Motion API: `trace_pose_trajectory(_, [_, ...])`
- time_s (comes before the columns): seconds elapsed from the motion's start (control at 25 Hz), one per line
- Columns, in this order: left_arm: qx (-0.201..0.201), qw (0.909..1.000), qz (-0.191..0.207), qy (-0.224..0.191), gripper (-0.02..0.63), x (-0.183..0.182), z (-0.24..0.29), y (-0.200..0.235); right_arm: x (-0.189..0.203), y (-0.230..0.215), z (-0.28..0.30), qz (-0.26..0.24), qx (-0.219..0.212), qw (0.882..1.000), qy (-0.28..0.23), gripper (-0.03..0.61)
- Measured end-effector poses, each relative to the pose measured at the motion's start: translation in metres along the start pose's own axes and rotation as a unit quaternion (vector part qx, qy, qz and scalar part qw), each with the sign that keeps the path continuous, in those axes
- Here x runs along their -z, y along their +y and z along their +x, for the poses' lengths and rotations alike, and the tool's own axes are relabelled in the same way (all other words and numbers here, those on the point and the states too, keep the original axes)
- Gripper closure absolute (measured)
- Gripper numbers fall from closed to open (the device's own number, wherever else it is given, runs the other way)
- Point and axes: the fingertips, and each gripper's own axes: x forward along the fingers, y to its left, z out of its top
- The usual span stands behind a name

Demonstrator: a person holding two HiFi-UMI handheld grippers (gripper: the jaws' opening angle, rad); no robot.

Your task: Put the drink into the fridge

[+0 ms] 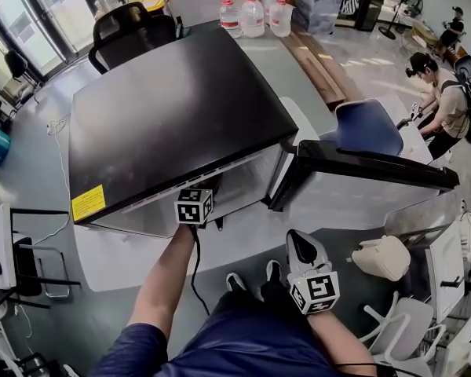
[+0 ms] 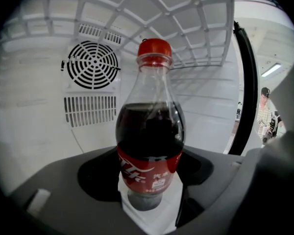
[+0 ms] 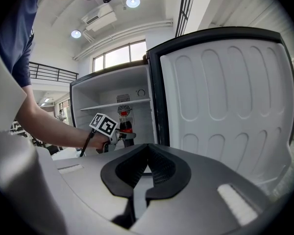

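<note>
A cola bottle [image 2: 150, 131] with a red cap and red label stands upright inside the white fridge [image 3: 108, 89], under its wire shelf [image 2: 152, 13]. My left gripper [image 2: 149, 182] is shut on the bottle's lower body. The right gripper view shows the left gripper [image 3: 118, 137] reaching into the lower compartment with the bottle [image 3: 125, 123]. From the head view only its marker cube [image 1: 194, 206] shows at the fridge's front edge. My right gripper [image 3: 146, 173] is shut on nothing and hangs back in front of the fridge, low by my legs [image 1: 301, 246].
The fridge door [image 1: 361, 171] stands open to the right. A round fan vent [image 2: 93, 65] is on the back wall. Around the black-topped fridge [image 1: 173, 108] are a blue chair [image 1: 367, 126], a black office chair [image 1: 129, 30], water jugs [image 1: 253, 16] and a seated person [image 1: 447, 100].
</note>
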Motion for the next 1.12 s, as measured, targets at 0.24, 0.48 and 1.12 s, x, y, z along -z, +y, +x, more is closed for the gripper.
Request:
trace_pose_trajectory(0.24, [0.0,1.0,-0.008,0.005,0.295,0.003,-0.003,-0.003,0.001,0.01,0.001,-0.006,-0.016,1.0,0.004,0.572])
trace_pose_trajectory(0.48, [-0.01,0.9998,-0.015,0.004,0.293,0.007,-0.011,-0.004,0.001,0.009,0.002,-0.004,-0.025,1.0,0.003,0.572])
trace_pose_trajectory(1.12, [-0.041,0.9943,-0.093,-0.032,0.295,0.005,-0.11,-0.01,-0.038,0.031,0.04,-0.018,-0.099,0.995,-0.024,0.572])
